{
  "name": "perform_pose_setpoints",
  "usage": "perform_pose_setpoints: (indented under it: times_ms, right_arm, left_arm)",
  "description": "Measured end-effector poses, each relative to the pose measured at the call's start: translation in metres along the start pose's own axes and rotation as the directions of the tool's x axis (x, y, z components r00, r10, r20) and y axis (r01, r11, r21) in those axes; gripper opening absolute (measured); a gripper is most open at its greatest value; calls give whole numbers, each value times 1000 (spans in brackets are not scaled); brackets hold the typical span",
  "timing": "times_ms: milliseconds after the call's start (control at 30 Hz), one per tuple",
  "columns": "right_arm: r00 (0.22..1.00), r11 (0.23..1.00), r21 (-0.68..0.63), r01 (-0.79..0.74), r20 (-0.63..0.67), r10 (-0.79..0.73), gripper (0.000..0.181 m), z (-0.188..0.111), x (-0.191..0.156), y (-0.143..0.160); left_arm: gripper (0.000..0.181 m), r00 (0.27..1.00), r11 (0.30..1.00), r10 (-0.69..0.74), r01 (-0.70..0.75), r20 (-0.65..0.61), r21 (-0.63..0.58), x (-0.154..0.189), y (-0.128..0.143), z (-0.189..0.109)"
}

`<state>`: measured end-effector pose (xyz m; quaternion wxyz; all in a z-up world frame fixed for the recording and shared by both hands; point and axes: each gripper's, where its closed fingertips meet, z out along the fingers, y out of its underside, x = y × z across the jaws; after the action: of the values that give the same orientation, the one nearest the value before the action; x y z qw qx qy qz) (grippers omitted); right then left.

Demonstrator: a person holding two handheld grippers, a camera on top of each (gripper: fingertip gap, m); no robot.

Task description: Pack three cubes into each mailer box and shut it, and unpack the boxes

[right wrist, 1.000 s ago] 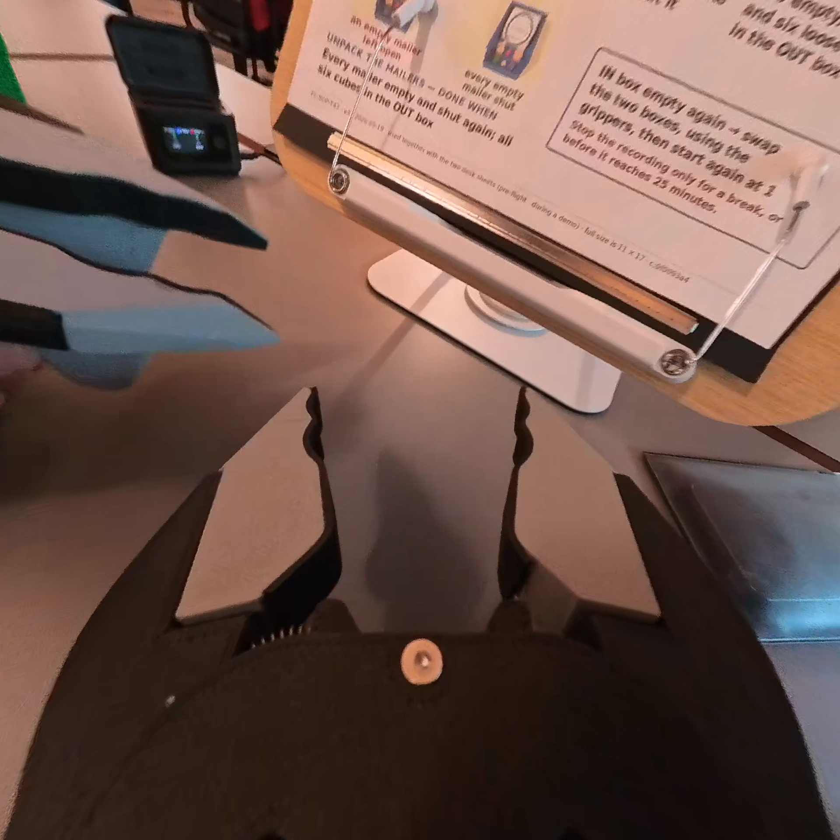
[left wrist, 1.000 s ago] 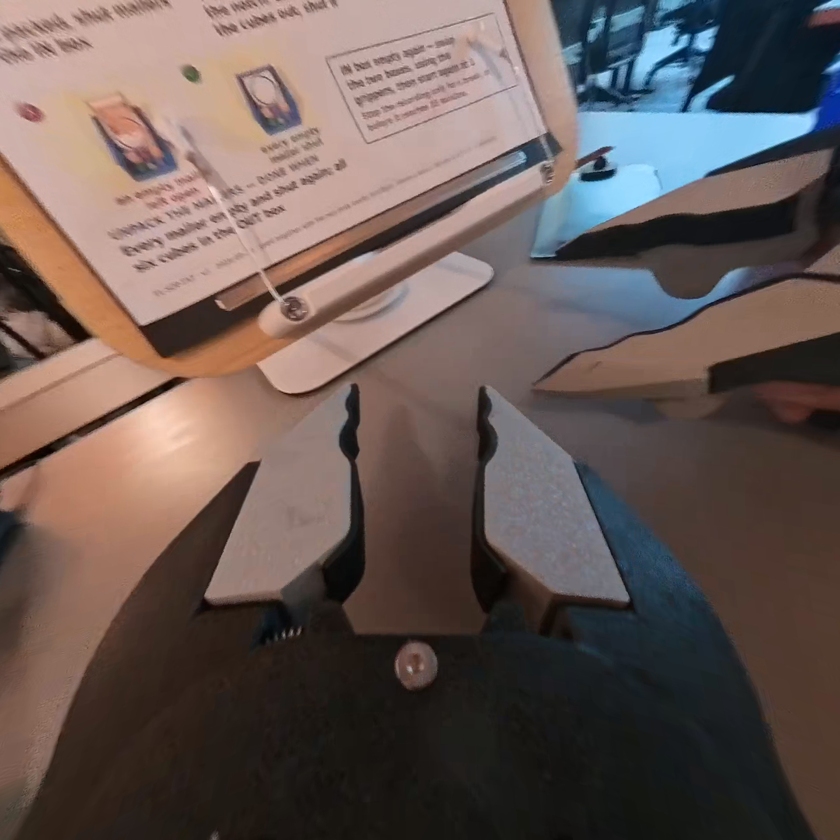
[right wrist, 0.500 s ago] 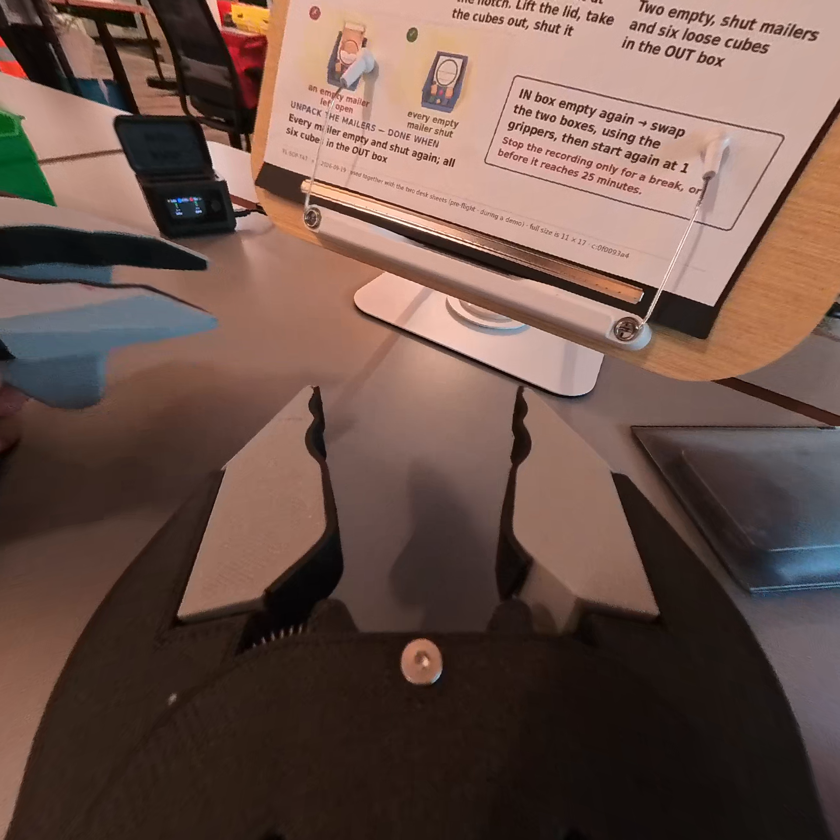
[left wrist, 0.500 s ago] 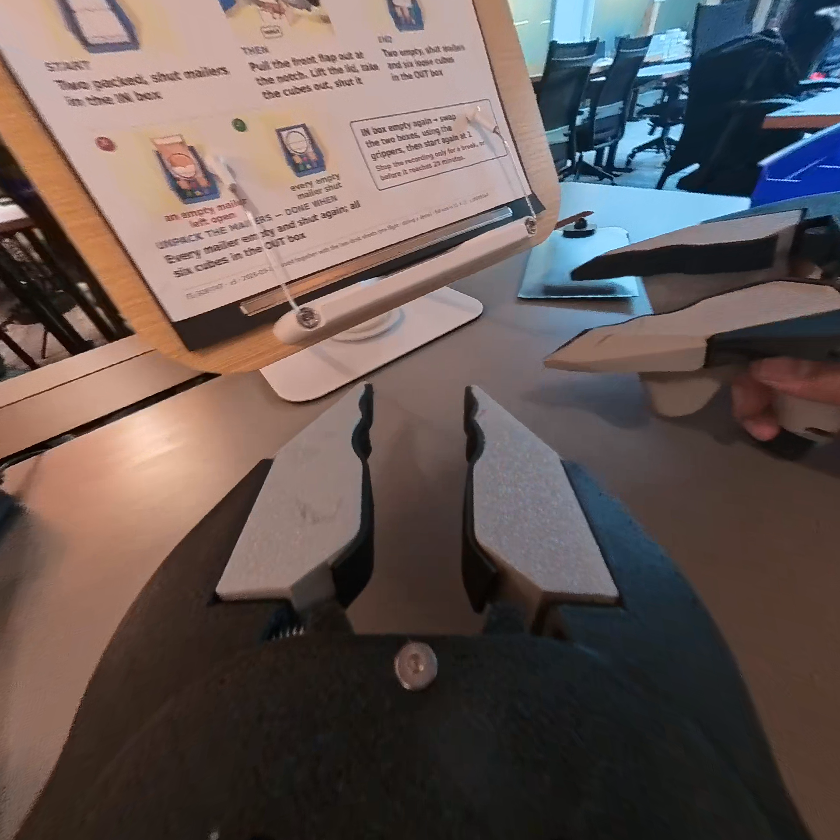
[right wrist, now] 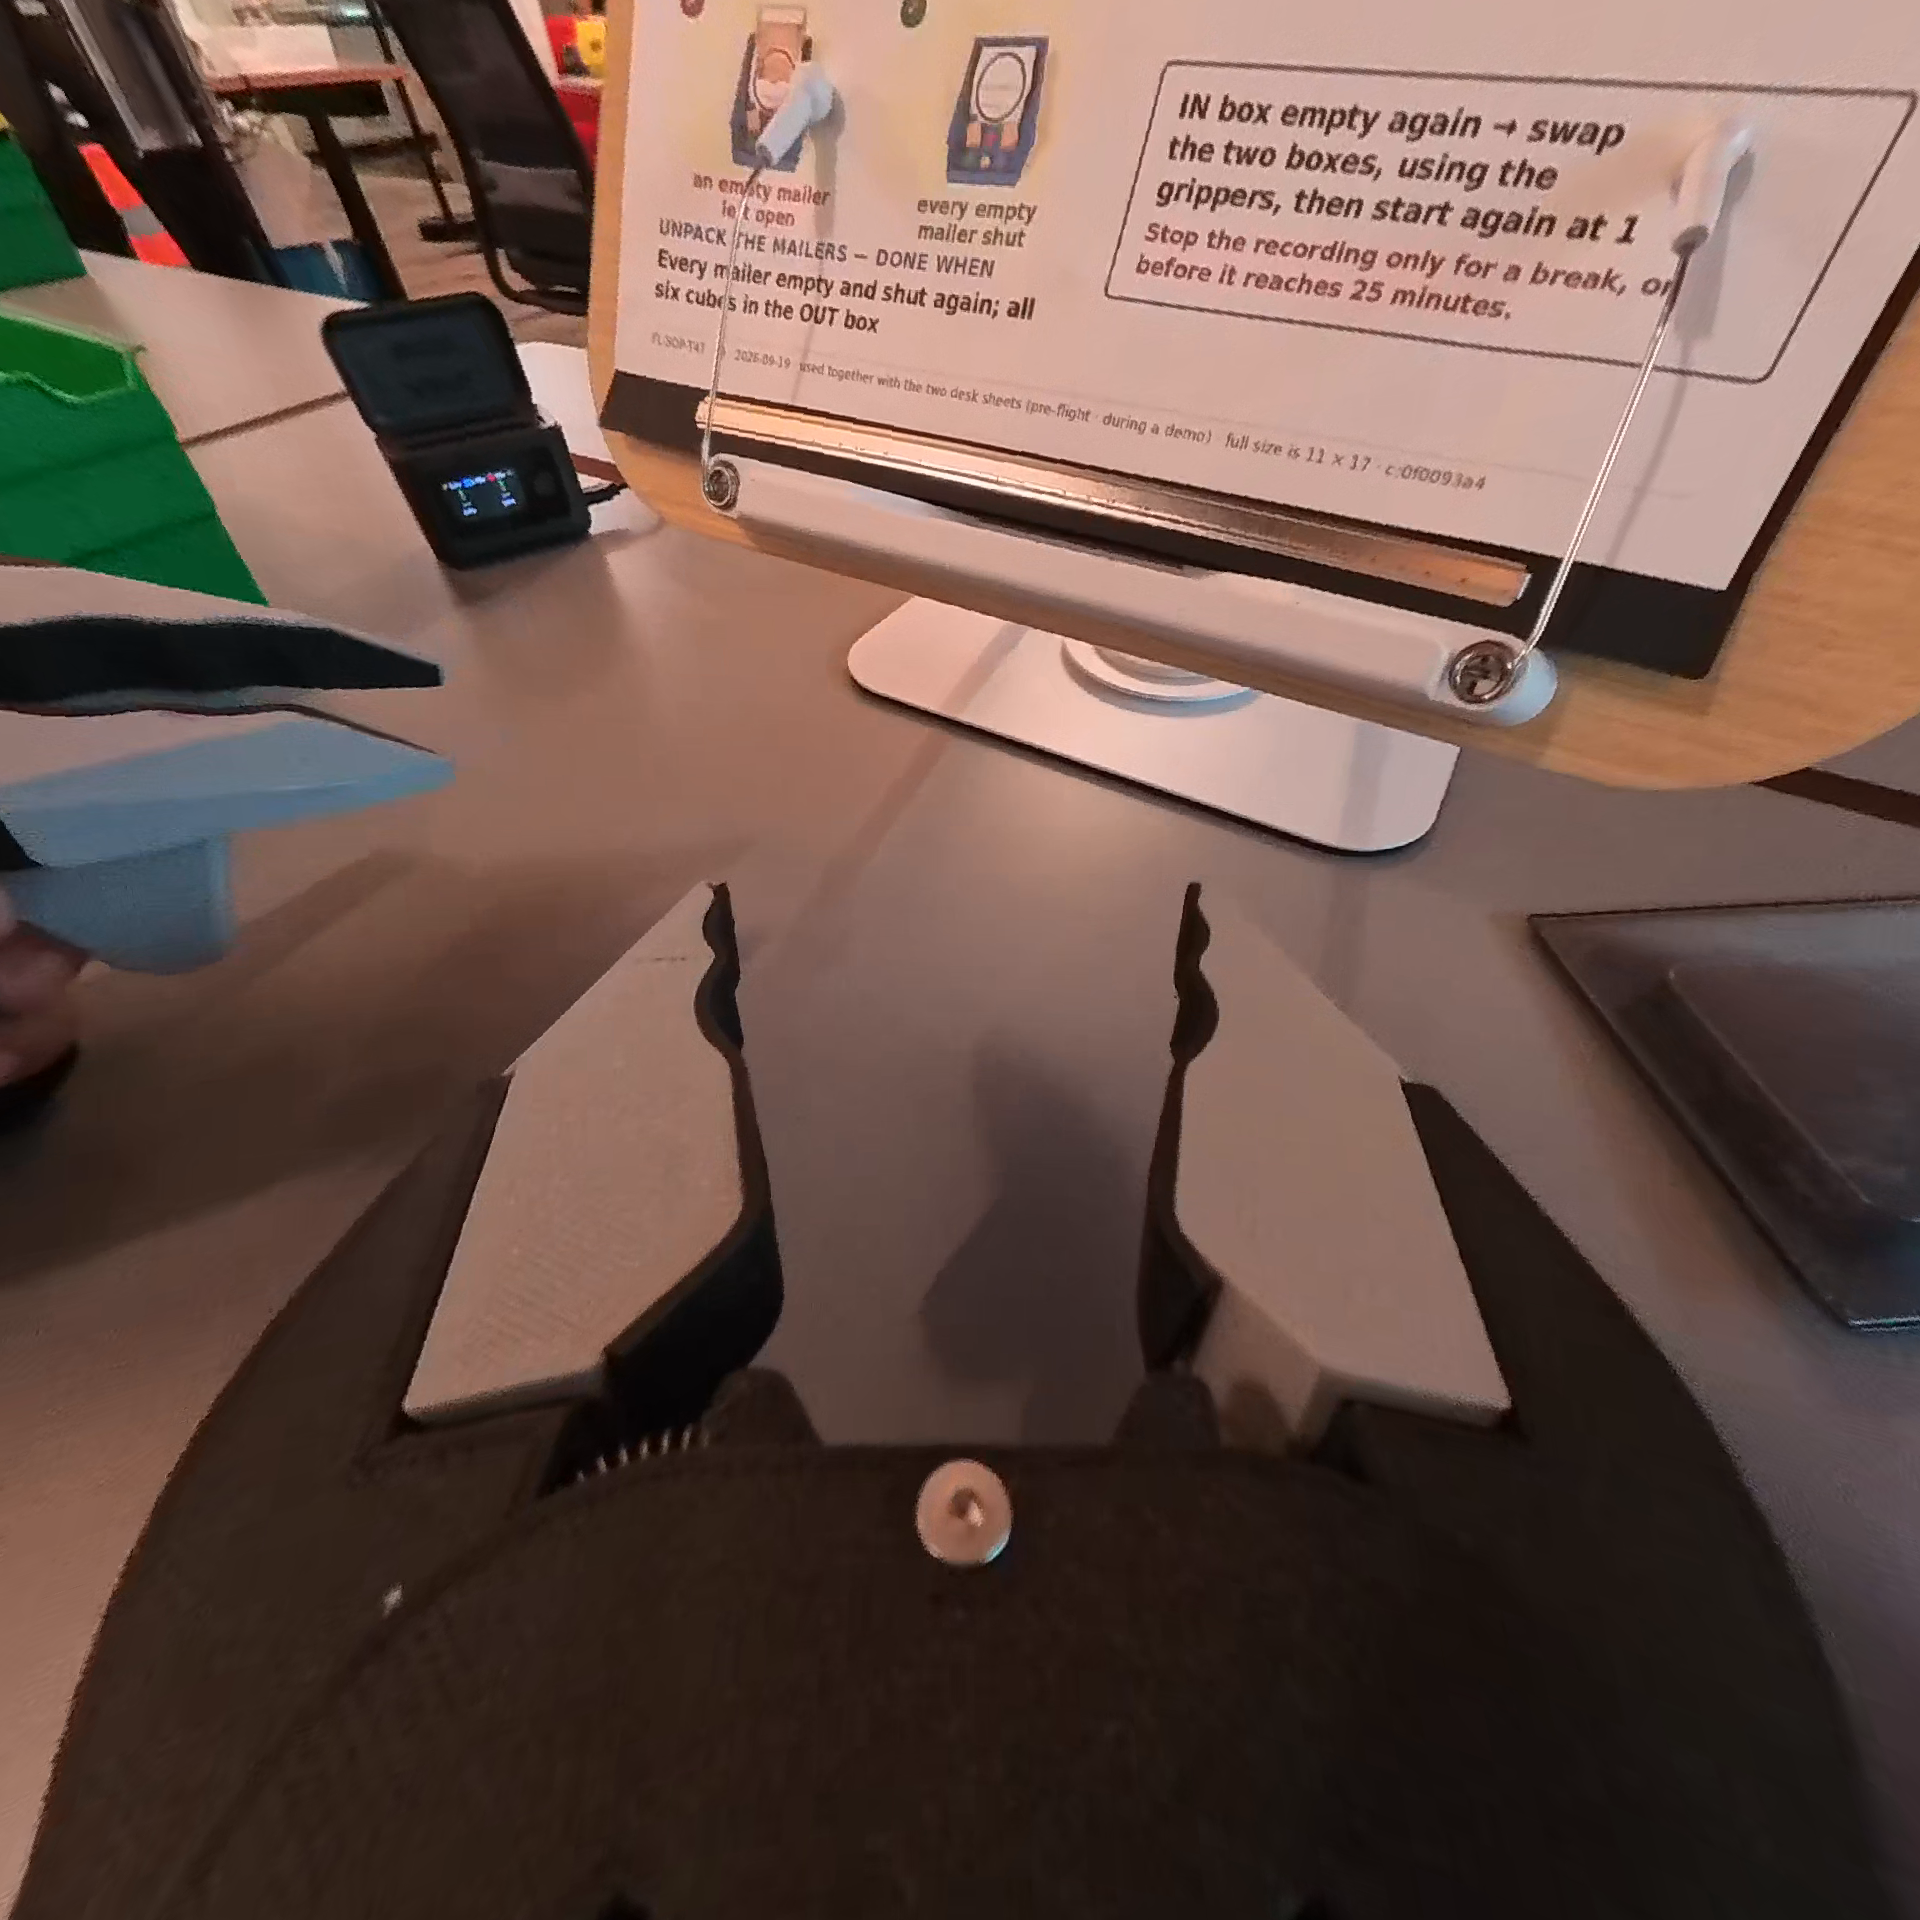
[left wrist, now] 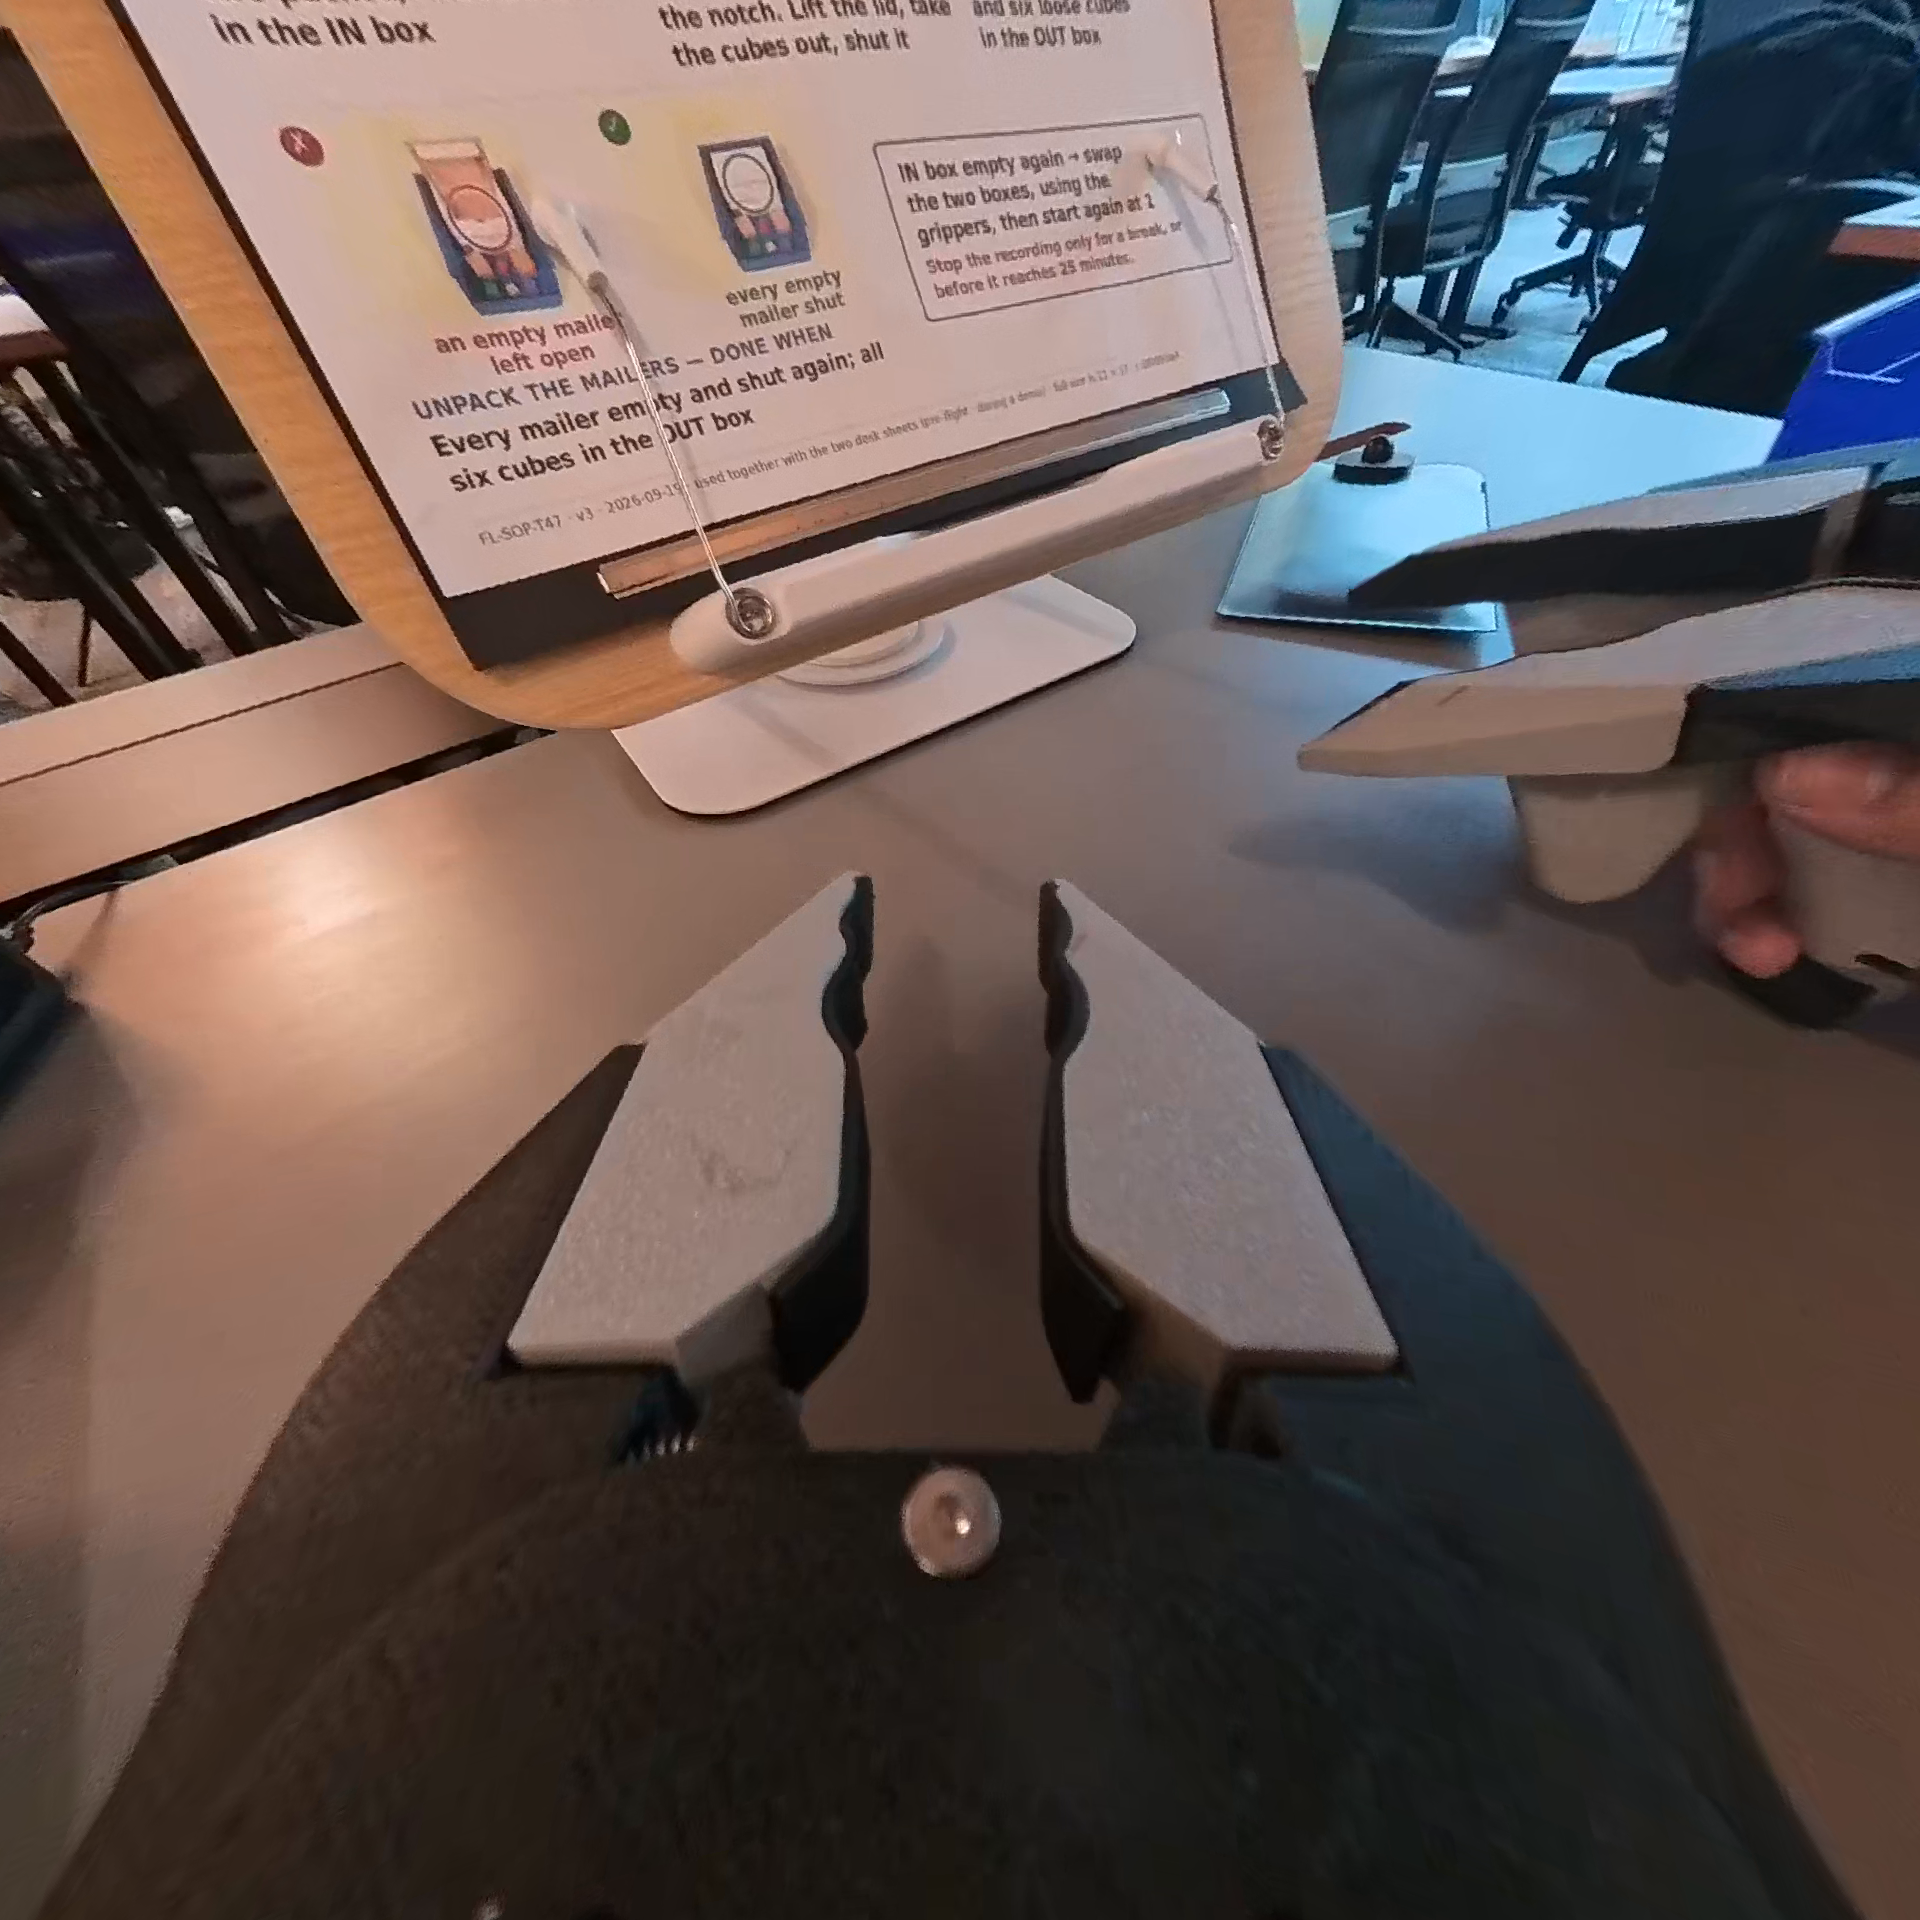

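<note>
No cubes or mailer boxes show in either view. My left gripper [left wrist: 953, 888] is low over the grey-brown table [left wrist: 364, 1039], its jaws a narrow gap apart with nothing between them. My right gripper [right wrist: 953, 894] is wide open and empty over the same table [right wrist: 727, 727]. Each gripper shows in the other's view: the right gripper [left wrist: 1335, 675] at the right edge, held by a hand [left wrist: 1787, 831], and the left gripper [right wrist: 445, 719] at the left edge. Both point towards the instruction stand.
A wooden stand with a printed instruction sheet [left wrist: 727, 260] [right wrist: 1247, 208] on a white base [left wrist: 883, 707] [right wrist: 1143, 748] stands close ahead. A metal plate [left wrist: 1361, 551] [right wrist: 1766, 1091] lies right of it. A black device with a small screen [right wrist: 468, 447] and a green bin [right wrist: 62, 468] are at the left. A blue bin [left wrist: 1860, 364] is at the far right.
My left gripper's jaws have closed a little. Both views have steadied and shifted slightly in front of the stand. The right jaws keep the same width.
</note>
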<state>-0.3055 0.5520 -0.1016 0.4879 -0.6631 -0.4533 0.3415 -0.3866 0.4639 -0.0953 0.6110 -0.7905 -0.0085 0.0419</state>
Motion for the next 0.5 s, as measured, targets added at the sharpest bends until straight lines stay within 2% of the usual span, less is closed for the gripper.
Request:
perform_pose_setpoints:
  times_ms: [500]
  right_arm:
    - [1000, 1000, -1, 2, 6, -2, 80, 0, -1, 0]
  left_arm:
    - [28, 1000, 1000, -15, 15, -5, -2, -1, 0, 0]
